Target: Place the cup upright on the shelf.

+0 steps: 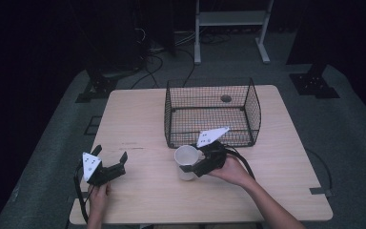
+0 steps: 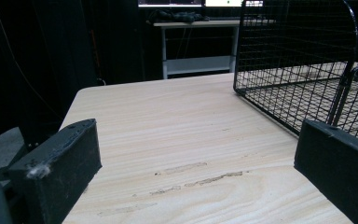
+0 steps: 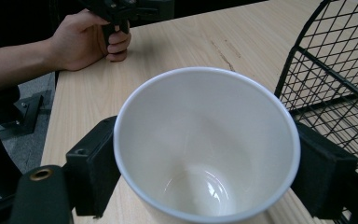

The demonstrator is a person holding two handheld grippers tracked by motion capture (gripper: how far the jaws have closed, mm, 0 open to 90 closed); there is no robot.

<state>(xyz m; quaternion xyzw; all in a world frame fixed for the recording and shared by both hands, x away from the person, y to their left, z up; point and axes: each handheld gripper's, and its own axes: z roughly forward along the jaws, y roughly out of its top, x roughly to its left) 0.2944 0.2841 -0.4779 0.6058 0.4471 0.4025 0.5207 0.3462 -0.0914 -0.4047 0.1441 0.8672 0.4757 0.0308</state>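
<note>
**A:** Start with the high view. Where does the work stand?

**B:** The white ceramic cup (image 1: 187, 161) stands upright on the pale wooden table (image 1: 138, 119), a little nearer its front edge than its middle and just in front of the black wire basket (image 1: 213, 113). The right gripper (image 1: 194, 165) has its jaws clamped on the cup's sides. The grasp looks done; the lift, and I'd guess the move into the basket, is left. The basket appears empty.

**A:** And the other hand?

**B:** The left gripper (image 1: 110, 157) sits near the table's front left corner, jaws spread, holding nothing.

**A:** Does the left gripper view agree?

**B:** Yes. Its two black jaws stand wide apart with only bare tabletop between them, and the basket (image 2: 298, 70) is off toward the right.

**A:** The right gripper view?

**B:** The cup (image 3: 205, 149) sits open-mouthed between the jaws, a black pad pressed against each side of its wall. It is empty inside. The basket's mesh (image 3: 335, 84) is just beside it, and the person's left hand (image 3: 86, 39) rests at the far table edge.
</note>
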